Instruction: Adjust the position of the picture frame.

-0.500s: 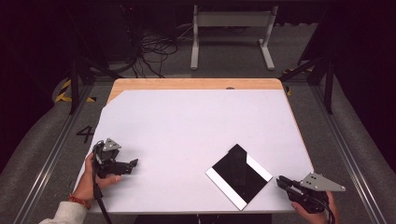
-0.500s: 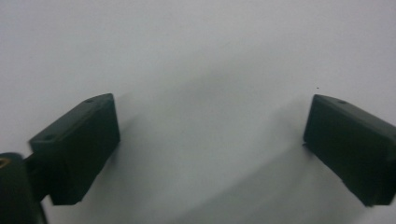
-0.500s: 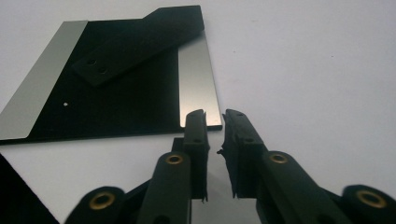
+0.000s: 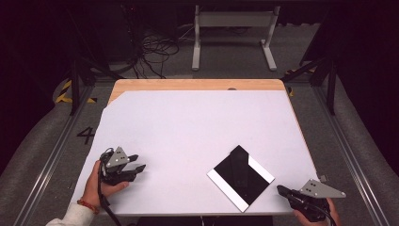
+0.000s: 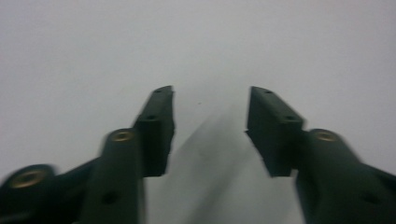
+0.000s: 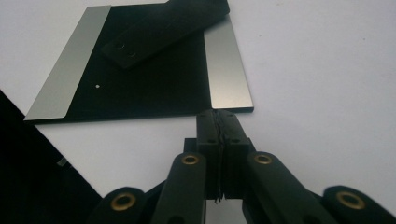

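Two hand-held grippers rest low on the white surface [image 4: 197, 122] from above: my left hand-held gripper [image 4: 134, 165] and right hand-held gripper [image 4: 282, 190], the flat black square plate with silver edge strips [image 4: 240, 176] just beside the right one. My left gripper view shows its jaws apart, empty. My right gripper view shows its jaws pressed together, tips [image 6: 219, 114] at the plate's [image 6: 154, 79] edge.

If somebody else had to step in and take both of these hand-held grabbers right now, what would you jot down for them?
Left gripper: jaws apart, nothing between them, low over the bare white table sheet at the near left.
Right gripper: jaws pressed together, holding nothing, its tip right at the near edge of the flat square black plate with silver side strips.
A narrow black bar lies on top of that plate.
Done: nothing lifted; plate and bar lie flat on the sheet.
Left: probably to work the plate or bar with the right gripper; the left one is free to help.
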The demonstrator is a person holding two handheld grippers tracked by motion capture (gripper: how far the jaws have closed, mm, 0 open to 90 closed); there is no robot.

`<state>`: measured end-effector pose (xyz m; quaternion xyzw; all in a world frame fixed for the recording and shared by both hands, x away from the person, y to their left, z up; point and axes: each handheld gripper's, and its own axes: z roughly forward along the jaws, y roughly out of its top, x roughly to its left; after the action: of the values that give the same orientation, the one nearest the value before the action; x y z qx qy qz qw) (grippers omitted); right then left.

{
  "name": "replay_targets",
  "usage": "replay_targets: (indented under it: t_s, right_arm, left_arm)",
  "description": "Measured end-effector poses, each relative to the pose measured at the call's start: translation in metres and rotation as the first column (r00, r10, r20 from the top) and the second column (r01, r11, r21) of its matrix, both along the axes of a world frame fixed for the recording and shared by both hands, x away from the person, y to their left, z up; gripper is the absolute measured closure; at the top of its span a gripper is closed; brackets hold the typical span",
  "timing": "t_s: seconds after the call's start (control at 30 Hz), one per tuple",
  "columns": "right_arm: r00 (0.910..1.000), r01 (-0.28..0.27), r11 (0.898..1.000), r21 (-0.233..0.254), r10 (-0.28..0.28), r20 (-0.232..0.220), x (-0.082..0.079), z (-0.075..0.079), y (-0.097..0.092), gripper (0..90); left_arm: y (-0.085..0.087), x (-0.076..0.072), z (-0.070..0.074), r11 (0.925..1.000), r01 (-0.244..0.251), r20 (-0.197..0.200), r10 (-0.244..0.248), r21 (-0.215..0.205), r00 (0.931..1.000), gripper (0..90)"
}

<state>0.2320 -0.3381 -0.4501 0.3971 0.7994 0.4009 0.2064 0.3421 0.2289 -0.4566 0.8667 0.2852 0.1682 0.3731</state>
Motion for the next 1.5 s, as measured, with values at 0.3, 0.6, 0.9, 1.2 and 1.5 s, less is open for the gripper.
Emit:
replay_targets:
  t_s: [0.3,0.6,0.9,1.2,1.5]
  right_arm:
    - [0.9986,-0.047,0.999,-0.007,0.047,-0.026,-0.001,-0.005,0.017,90.0]
    - [0.9988,-0.041,0.997,-0.064,0.039,-0.03,0.009,-0.01,0.036,90.0]
    - [0.9992,-0.039,0.997,-0.067,0.039,-0.004,0.016,-0.012,0.046,90.0]
    - [0.9983,-0.058,0.991,-0.118,0.058,0.001,0.033,-0.01,0.059,90.0]
    - [0.9986,-0.052,0.993,-0.107,0.05,-0.016,0.058,-0.009,0.069,90.0]
  left_arm:
    - [-0.015,-0.001,-0.002,0.9946,0.103,-0.045,-0.103,0.002,0.9936,88.0]
    - [-0.034,0.002,-0.001,0.9848,0.173,-0.049,-0.173,-0.008,0.9836,88.8]
    - [-0.061,0.003,-0.002,0.9683,0.25,-0.068,-0.249,0.005,0.9662,89.7]
    - [-0.083,0.014,-0.003,0.96,0.279,-0.069,-0.276,0.026,0.9586,89.9]
    - [-0.098,0.031,-0.002,0.9636,0.266,-0.062,-0.264,0.024,0.9625,87.6]
